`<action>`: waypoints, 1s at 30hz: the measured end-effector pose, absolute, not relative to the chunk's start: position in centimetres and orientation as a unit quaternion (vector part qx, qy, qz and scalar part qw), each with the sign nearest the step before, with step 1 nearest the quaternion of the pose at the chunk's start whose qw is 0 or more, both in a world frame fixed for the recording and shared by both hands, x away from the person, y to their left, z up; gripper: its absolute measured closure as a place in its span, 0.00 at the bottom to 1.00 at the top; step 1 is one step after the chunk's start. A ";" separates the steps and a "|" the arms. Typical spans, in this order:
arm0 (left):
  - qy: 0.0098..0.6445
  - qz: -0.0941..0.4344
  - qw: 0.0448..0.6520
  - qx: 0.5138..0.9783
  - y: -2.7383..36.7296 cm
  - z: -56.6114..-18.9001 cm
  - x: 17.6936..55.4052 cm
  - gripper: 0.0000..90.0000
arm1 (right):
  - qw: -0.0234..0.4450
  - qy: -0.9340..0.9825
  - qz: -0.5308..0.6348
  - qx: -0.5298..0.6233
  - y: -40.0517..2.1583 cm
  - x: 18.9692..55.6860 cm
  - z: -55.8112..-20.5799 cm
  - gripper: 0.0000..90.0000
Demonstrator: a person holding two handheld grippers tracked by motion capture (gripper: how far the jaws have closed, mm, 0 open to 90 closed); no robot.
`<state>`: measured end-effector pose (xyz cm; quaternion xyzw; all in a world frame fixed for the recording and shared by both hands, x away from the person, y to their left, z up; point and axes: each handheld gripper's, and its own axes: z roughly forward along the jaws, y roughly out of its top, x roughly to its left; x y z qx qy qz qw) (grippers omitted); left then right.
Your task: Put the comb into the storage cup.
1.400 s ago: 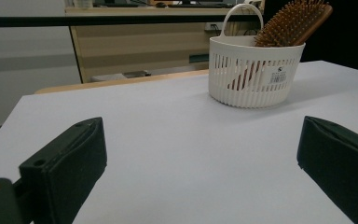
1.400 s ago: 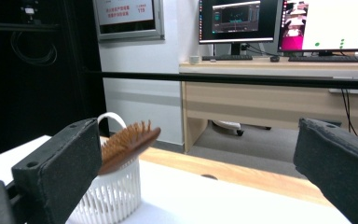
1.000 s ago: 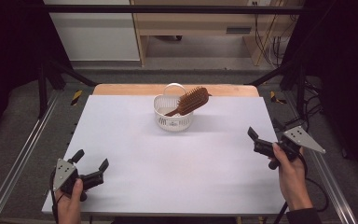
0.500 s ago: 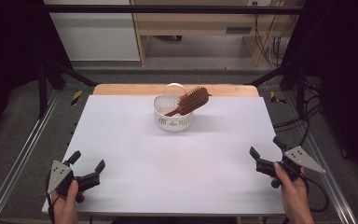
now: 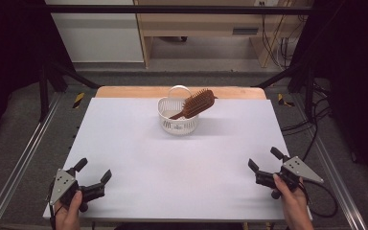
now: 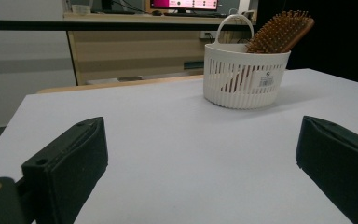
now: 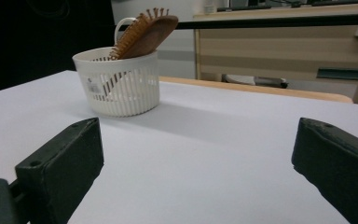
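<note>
Only the basket (image 5: pixel 178 120) with its hairbrush (image 5: pixel 197 102) interrupts the table (image 5: pixel 182 172).

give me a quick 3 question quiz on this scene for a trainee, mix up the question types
1. True or false: the hairbrush lies flat on the table.
2. The left hand-held gripper is: A) open and empty, B) shut on the brush, C) inside the basket.
3. Fill in: the brush head pokes out over the basket's ____.

Key:
1. False, it leans in the basket.
2. A; the right hand-held gripper is open too.
3. rim
</note>
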<state>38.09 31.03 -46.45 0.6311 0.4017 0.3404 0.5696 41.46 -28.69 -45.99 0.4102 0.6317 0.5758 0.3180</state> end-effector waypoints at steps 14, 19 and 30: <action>0.379 0.342 0.582 0.633 31.0 -46.1 37.9 0.02 | 0.303 0.644 0.590 0.381 -26.1 41.5 -47.2 0.03; 0.376 0.332 0.587 0.635 30.8 -46.2 38.0 0.02 | 0.305 0.657 0.585 0.366 -25.1 41.6 -47.6 0.03; 0.373 0.326 0.596 0.632 30.7 -46.1 38.1 0.02 | 0.311 0.656 0.579 0.371 -24.2 42.1 -47.8 0.04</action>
